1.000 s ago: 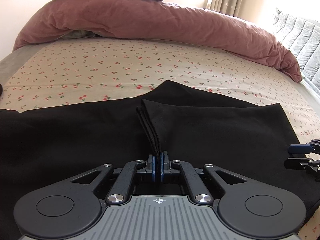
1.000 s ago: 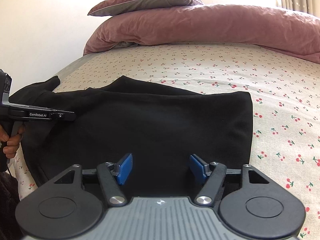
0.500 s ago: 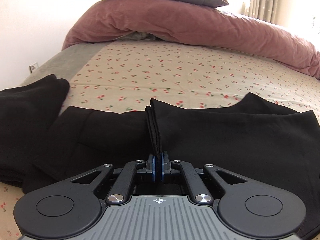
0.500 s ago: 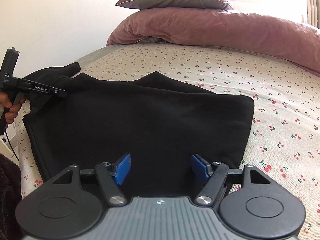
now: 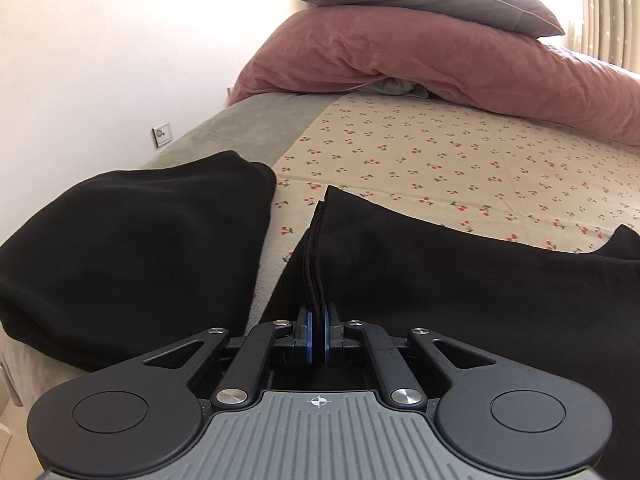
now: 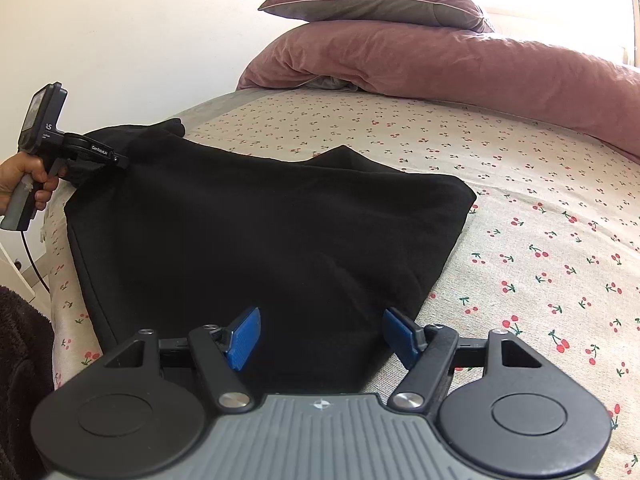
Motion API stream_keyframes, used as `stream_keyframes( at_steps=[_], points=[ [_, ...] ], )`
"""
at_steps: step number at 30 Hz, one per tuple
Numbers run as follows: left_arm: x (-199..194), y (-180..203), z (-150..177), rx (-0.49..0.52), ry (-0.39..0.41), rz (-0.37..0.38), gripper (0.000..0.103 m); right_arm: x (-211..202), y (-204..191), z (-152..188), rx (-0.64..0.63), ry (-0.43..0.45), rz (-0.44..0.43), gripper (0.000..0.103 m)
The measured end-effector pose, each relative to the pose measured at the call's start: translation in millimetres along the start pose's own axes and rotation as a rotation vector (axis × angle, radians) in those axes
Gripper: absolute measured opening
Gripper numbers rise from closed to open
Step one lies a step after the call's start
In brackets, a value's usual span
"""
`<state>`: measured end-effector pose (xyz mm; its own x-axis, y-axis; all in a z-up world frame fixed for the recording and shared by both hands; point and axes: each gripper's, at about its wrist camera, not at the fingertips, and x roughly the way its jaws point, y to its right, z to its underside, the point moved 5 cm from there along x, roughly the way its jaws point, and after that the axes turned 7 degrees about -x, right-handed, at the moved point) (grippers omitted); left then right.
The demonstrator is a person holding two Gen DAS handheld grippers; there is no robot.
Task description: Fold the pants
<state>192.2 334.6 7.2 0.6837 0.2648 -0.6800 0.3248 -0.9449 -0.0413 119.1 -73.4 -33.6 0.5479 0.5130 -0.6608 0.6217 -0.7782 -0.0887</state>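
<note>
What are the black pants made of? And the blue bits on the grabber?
The black pants look like soft, matte knit cloth, maybe cotton: they drape, wrinkle, and show stitched layered edges where the left hand-held gripper pinches them. The blue pads on the open right hand-held gripper look like ribbed rubber or plastic; which one is unclear.

Bright daylight from upper right, glare overexposed; fisheye bending edges, corners vignetted.

The left claw (image 6: 120, 159) bears "GenRobot.AI" in white on its side.
</note>
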Motion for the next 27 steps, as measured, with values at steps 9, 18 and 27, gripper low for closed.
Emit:
stream_keyframes(
  at_steps=[9, 18, 27],
  points=[
    [-16.7, 22.3, 7.3, 0.092, 0.051, -0.089, 0.034, -4.5, 3.5, 1.2, 0.012, -0.007, 0.001, 0.075],
    [-66.9, 87.5, 29.3, 0.129, 0.064, 0.164, 0.055, -15.7, 12.5, 7.9, 0.088, -0.018, -0.015, 0.075],
    [-103.9, 187.0, 91.9, 0.276, -0.018, 0.522, 0.062, -21.5, 9.6, 22.4, 0.131, -0.063, -0.052, 0.072]
  ],
)
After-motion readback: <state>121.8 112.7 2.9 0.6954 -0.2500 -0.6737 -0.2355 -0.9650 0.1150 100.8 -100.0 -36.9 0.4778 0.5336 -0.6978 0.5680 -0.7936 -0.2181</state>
